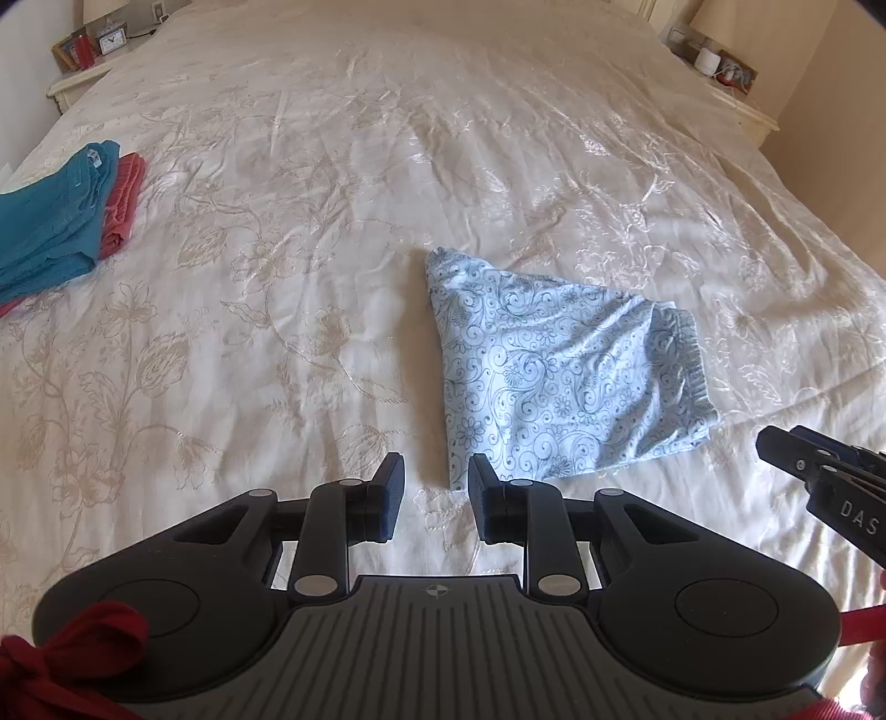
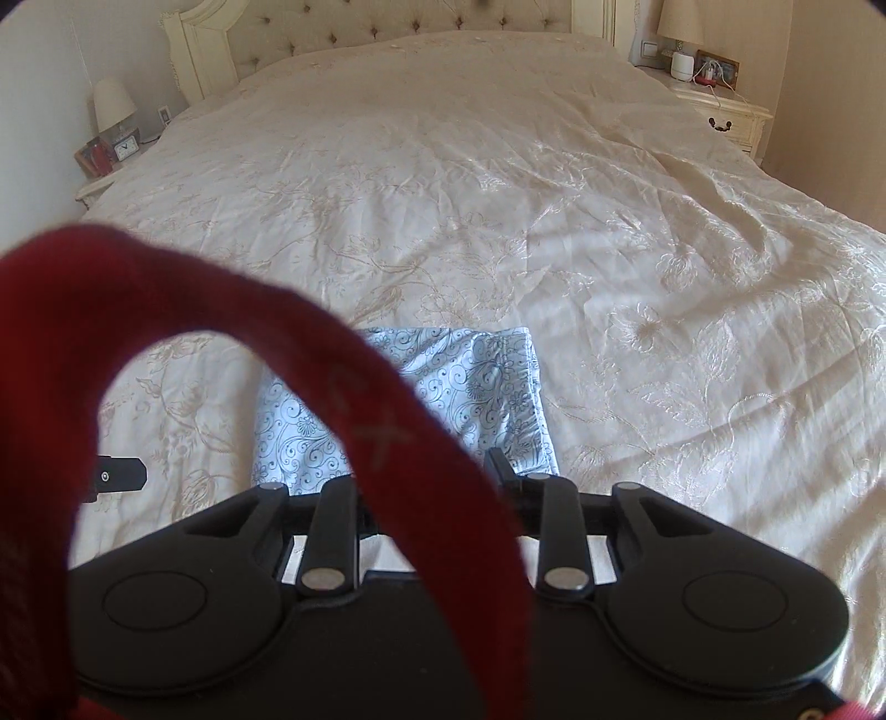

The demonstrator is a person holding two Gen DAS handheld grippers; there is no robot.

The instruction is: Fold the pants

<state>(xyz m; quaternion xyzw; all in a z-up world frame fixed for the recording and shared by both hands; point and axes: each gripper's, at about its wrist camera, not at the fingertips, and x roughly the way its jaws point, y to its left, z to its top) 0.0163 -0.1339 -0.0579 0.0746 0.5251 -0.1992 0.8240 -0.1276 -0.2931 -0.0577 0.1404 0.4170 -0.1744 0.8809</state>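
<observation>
The light blue floral pants [image 1: 559, 382] lie folded into a compact bundle on the cream bedspread [image 1: 310, 232]. My left gripper [image 1: 434, 487] is open and empty, just short of the bundle's near left corner. The right gripper's tip [image 1: 786, 448] shows at the right edge, beside the bundle's near right corner. In the right wrist view the pants [image 2: 476, 387] lie just ahead of my right gripper [image 2: 437, 471]. A red strap [image 2: 343, 376] hides the left finger and the gap, so I cannot tell how the jaws stand.
A folded teal garment [image 1: 50, 232] lies on a folded coral one [image 1: 124, 194] at the bed's left edge. Nightstands with lamps and small items stand at both sides of the headboard [image 2: 387, 22]. The left gripper's tip [image 2: 119, 473] shows at the left.
</observation>
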